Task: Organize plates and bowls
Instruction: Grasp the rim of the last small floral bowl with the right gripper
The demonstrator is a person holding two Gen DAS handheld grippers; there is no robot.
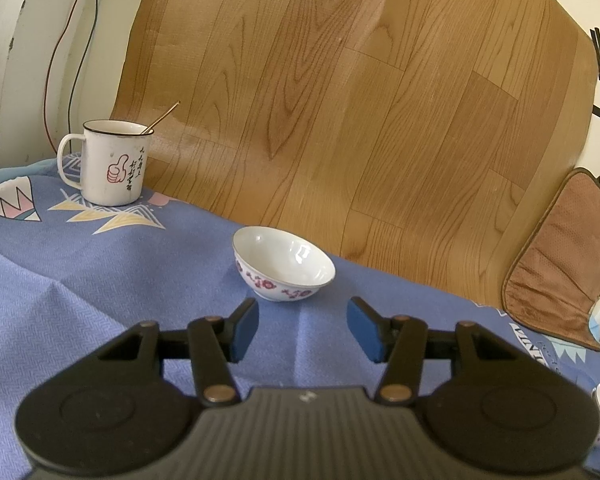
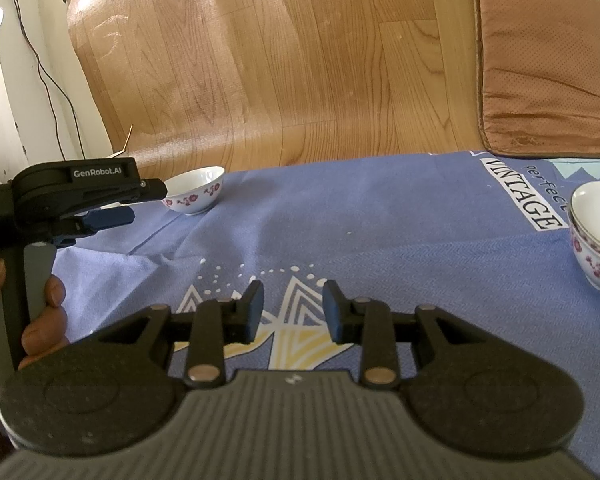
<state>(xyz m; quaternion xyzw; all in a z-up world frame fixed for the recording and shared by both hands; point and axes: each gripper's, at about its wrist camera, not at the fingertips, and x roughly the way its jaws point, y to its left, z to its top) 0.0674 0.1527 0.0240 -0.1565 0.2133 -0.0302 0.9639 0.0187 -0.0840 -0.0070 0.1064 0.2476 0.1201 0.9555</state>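
Two claws hover with blue pads apart, gripping nothing. Just ahead of the left claw sits a round glossy floral bowl on woven blue cloth; another bowl lies far right of the right claw.

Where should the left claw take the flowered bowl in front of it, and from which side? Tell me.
Grip the near rim of the bowl, one finger inside and one outside the thin wall. It sits upright and open-topped just ahead of the empty, open left claw, looking wider than the gap. Come from the near side, angled down over the blue cloth.
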